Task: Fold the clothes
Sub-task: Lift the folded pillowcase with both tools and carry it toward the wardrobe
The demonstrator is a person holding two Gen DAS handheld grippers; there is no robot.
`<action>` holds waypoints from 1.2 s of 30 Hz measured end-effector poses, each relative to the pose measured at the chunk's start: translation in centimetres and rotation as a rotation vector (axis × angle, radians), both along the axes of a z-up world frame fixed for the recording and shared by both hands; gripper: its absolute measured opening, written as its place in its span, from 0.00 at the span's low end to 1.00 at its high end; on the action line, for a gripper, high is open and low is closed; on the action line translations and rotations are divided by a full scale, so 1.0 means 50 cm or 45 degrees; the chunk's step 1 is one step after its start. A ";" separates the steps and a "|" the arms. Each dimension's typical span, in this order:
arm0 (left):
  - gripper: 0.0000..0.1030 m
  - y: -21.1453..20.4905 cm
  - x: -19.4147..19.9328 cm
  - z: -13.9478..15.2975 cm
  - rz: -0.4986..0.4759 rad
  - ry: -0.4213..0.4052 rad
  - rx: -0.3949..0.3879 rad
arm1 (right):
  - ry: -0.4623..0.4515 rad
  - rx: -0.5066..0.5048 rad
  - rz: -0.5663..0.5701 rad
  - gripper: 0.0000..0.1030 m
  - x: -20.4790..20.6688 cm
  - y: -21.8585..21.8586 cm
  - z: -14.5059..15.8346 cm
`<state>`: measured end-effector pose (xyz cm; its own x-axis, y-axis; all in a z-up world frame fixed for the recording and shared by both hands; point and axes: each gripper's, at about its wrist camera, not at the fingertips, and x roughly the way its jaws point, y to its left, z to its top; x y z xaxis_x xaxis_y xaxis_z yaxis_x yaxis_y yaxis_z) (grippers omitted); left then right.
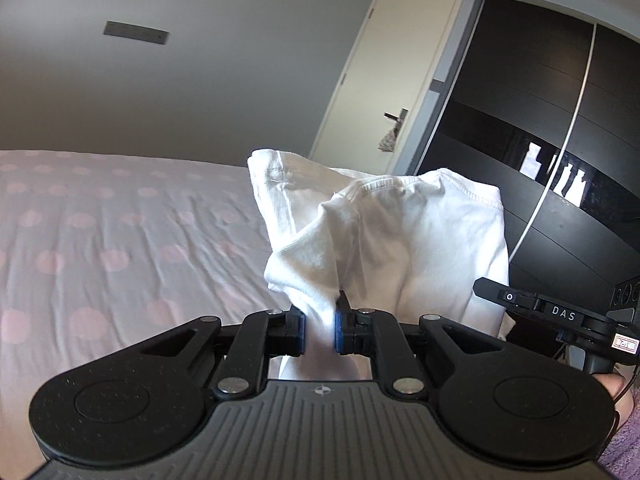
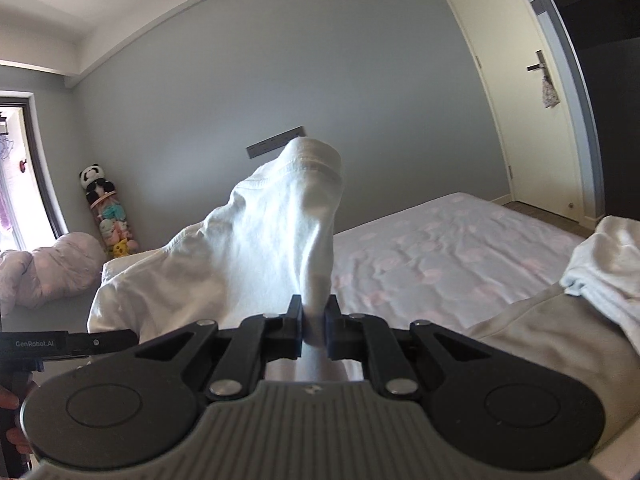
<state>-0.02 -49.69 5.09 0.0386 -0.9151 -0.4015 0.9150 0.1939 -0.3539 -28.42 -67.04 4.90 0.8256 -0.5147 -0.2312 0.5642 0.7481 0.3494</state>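
A white garment (image 1: 384, 240) hangs lifted above the bed, bunched and standing up in front of both cameras. My left gripper (image 1: 321, 330) is shut on a fold of it, the cloth pinched between the blue pads. In the right wrist view the same white garment (image 2: 260, 248) rises in a peak, and my right gripper (image 2: 315, 326) is shut on another fold of it. The other gripper's black body (image 1: 560, 316) shows at the right of the left view, and again at the left edge (image 2: 60, 346) of the right view.
The bed (image 1: 120, 240) has a pale sheet with pink dots. More light clothes (image 2: 560, 320) lie at the right of the bed. A cream door (image 1: 384, 80), a dark wardrobe (image 1: 540, 120), a pink duvet heap (image 2: 52, 268) and stacked plush toys (image 2: 108, 216) stand around.
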 end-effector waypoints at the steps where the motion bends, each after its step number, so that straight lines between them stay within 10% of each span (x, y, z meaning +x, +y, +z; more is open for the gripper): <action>1: 0.10 -0.030 -0.014 -0.003 -0.027 0.009 0.005 | 0.009 -0.001 -0.024 0.12 -0.021 -0.021 0.002; 16: 0.10 -0.354 -0.187 -0.174 -0.305 0.274 0.104 | 0.340 0.002 -0.234 0.11 -0.190 -0.303 0.000; 36: 0.10 -0.637 -0.039 -0.408 -0.247 0.476 0.341 | 0.725 0.163 -0.104 0.11 0.087 -0.671 -0.220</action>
